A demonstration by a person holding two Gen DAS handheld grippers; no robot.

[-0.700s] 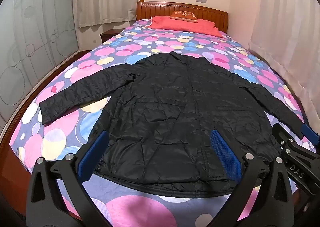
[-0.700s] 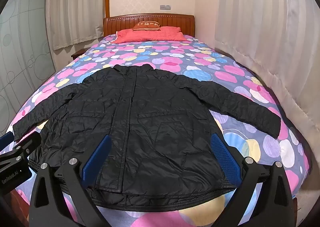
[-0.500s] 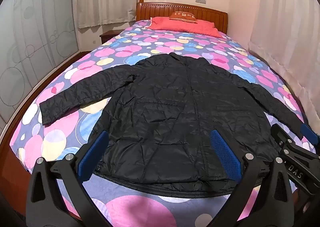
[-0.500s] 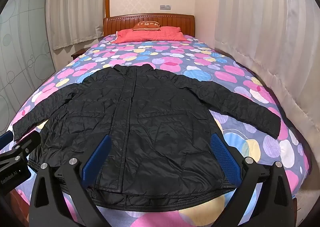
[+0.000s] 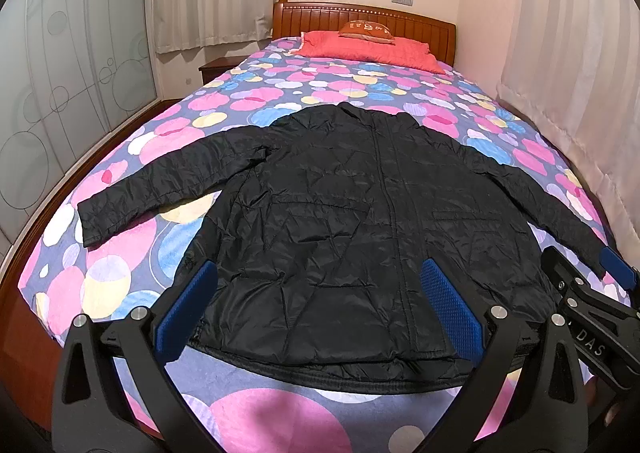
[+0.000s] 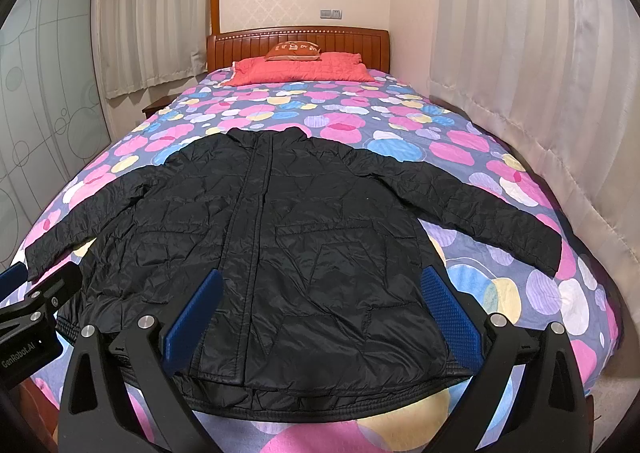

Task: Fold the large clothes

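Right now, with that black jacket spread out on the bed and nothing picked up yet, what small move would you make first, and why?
Probably reach the left gripper out to the cuff of the left sleeve. The jacket lies flat on the bed, front up, both sleeves spread wide, and both grippers hover over the hem with jaws open and empty. Folding a sleeve across the body seems the natural start.

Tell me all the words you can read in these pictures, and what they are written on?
"GenRobot.AI": on the left gripper, seen at the edge of the right wrist view.
"DAS": on the right gripper, seen from the left wrist view; the rest of the word is hidden.
Letters on the small orange cushion at the headboard: too blurred to read.
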